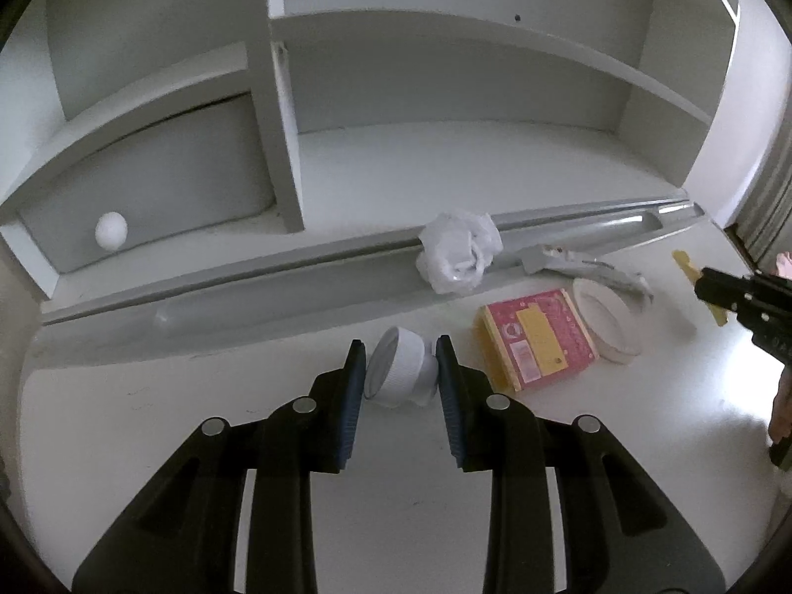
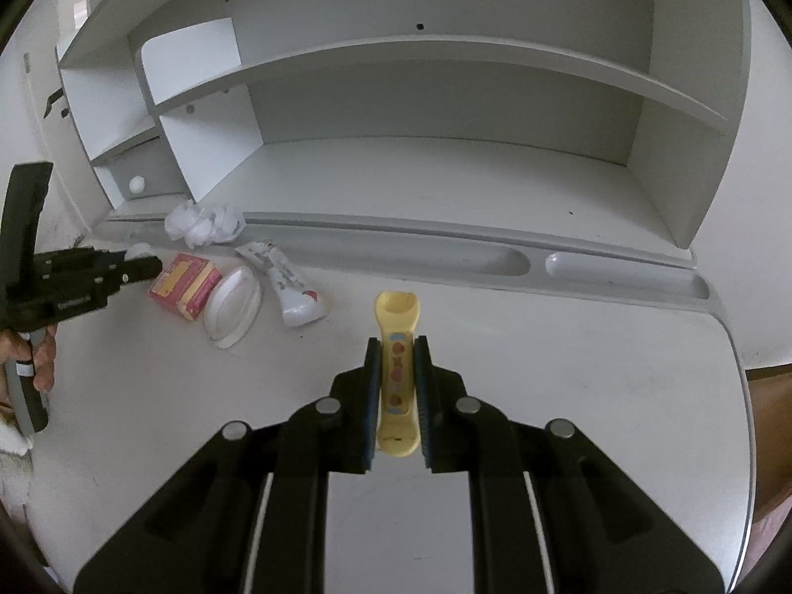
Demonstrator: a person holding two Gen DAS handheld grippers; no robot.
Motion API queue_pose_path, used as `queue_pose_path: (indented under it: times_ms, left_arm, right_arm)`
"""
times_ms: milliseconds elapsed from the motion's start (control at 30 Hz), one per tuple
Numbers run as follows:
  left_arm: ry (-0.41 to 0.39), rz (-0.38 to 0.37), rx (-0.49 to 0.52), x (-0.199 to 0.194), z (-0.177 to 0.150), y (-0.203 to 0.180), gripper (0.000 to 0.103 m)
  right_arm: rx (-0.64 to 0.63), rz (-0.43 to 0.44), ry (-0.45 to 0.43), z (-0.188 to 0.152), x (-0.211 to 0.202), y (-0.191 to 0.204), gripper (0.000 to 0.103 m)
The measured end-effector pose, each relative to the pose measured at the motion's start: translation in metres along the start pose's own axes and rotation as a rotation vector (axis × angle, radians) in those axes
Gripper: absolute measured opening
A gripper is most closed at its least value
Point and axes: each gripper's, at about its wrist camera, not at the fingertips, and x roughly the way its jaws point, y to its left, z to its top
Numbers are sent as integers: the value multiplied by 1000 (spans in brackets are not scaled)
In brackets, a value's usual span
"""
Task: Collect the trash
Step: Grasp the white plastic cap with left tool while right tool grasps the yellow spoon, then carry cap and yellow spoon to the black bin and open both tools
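Note:
My left gripper [image 1: 400,346] is shut on a small white ribbed cup [image 1: 396,369] that lies on its side on the white desk [image 1: 148,425]. To its right lie a pink and yellow box [image 1: 537,339], a white oval lid [image 1: 606,319], a squeezed tube [image 1: 579,267] and a crumpled white plastic bag [image 1: 458,250]. My right gripper [image 2: 397,341] is shut on a flat yellow stick-shaped wrapper [image 2: 397,366] with coloured dots, held lengthwise between the pads. In the right wrist view the left gripper [image 2: 143,262] shows at the left edge, with a person's hand [image 2: 42,351] on its handle.
A white shelf unit [image 2: 445,64] stands at the back of the desk, with a drawer and round knob [image 1: 111,230] at the lower left. A grey pen groove [image 2: 495,257] runs along the desk in front of it. The desk's rounded right edge [image 2: 737,346] is close.

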Motion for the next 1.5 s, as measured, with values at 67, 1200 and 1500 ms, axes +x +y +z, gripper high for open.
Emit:
queue_pose_path:
  times_ms: [67,1200,1500]
  left_arm:
    - [-4,3,0,-2,0,2,28]
    - [-122,8,-77,-32,8,11,28]
    - [-295,-159,96,-155,16,-116,28]
  right_arm:
    - [16,1,0,0,0,-2,14]
    - [-23,-5,-54,3,-7,0,14]
    - [52,11,-271,-16,-137,-19,14]
